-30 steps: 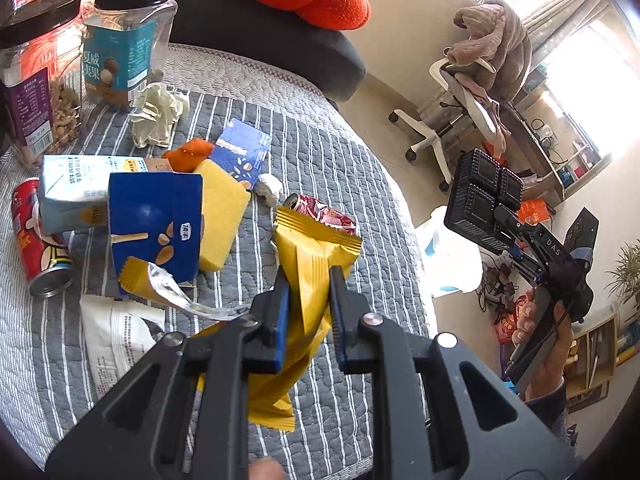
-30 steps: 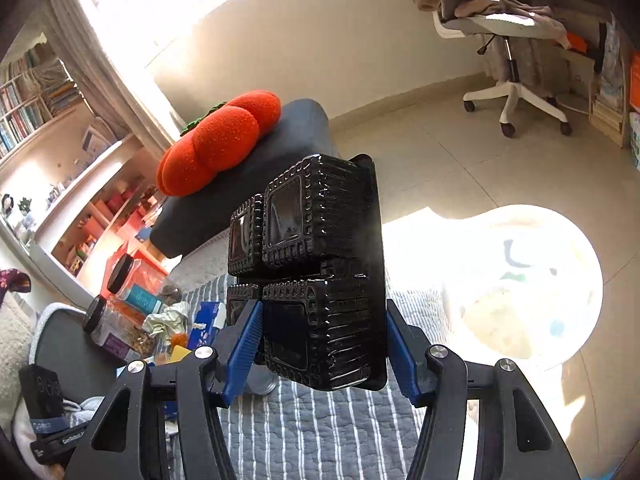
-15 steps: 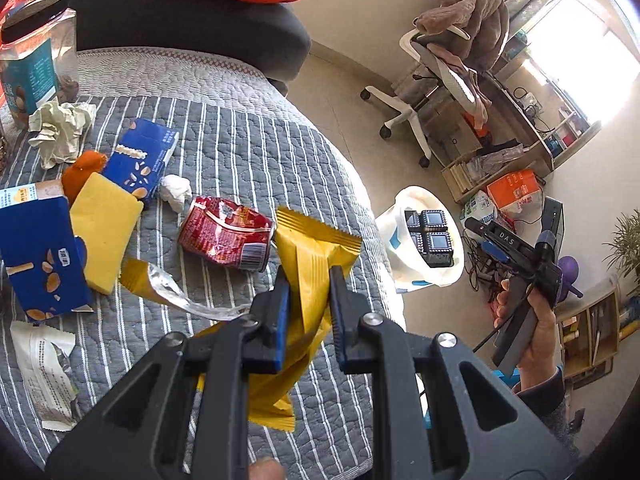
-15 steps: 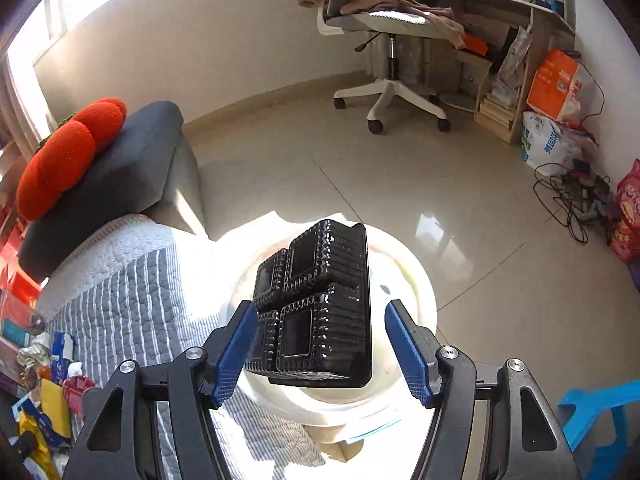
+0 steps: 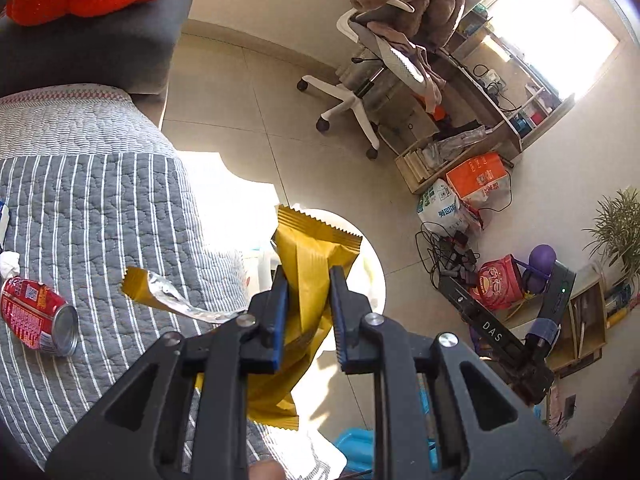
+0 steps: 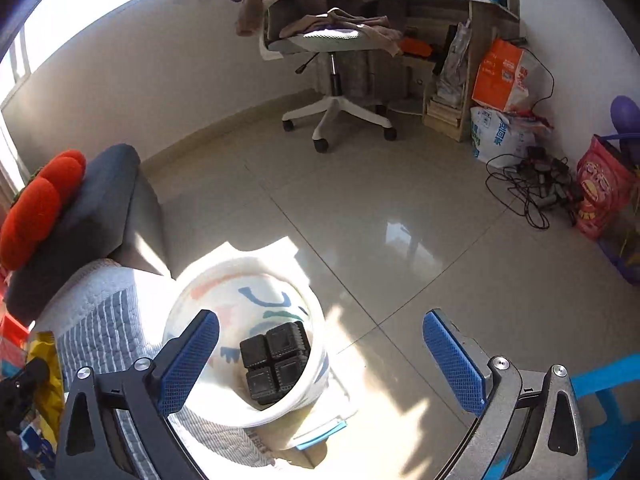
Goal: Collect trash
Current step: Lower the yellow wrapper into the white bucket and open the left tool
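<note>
the left gripper (image 5: 307, 292) is clamping a yellow snack wrapper (image 5: 308, 264), its blue pads pinching the wrapper's middle while the crimped top edge is sticking up in front of the white bin (image 5: 374, 276). a torn strip of the wrapper, foil side up, is trailing off to the left over the grey striped quilt (image 5: 96, 208). a red can (image 5: 38, 316) is lying on its side on that quilt, well apart from the wrapper. the right gripper (image 6: 320, 354) is hanging over the white bin (image 6: 316, 384) with its jaws spread wide and nothing between them. the black plastic tray (image 6: 276, 360) is lying inside the bin, leaning against the inner wall. an office chair (image 6: 332, 60) draped with clothes is standing across the tiled floor.
</note>
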`<state>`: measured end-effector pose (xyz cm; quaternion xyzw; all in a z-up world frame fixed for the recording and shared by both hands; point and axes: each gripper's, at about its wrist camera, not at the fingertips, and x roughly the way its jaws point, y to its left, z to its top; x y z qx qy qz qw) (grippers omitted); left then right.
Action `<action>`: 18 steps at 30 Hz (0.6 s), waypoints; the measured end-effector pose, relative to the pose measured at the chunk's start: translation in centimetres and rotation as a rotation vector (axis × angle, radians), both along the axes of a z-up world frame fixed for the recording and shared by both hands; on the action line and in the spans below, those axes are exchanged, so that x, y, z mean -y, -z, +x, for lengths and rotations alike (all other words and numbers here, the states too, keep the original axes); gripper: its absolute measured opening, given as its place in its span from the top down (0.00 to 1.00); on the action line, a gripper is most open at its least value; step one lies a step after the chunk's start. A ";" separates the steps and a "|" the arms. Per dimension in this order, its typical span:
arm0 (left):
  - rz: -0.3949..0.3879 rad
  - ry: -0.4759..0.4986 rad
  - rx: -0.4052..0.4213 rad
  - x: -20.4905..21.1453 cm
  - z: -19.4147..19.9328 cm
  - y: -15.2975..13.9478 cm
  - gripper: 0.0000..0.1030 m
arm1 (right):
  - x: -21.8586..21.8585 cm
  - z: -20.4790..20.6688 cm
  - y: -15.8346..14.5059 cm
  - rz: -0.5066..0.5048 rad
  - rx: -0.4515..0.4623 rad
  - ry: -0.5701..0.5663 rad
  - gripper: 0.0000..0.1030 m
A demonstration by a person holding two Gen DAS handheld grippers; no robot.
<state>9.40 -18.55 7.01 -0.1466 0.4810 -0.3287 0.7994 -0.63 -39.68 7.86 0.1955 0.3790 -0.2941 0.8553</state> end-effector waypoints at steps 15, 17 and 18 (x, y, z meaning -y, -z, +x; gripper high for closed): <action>0.141 0.093 0.023 11.3 1.1 1.5 0.70 | 5.3 -4.4 -0.4 -0.031 -0.027 0.112 0.00; 0.165 0.097 0.015 12.0 1.2 2.1 0.66 | 5.7 -4.6 -0.1 -0.030 -0.040 0.122 0.00; 0.174 0.098 0.012 12.1 1.2 2.2 0.62 | 5.8 -4.7 0.0 -0.031 -0.046 0.126 0.00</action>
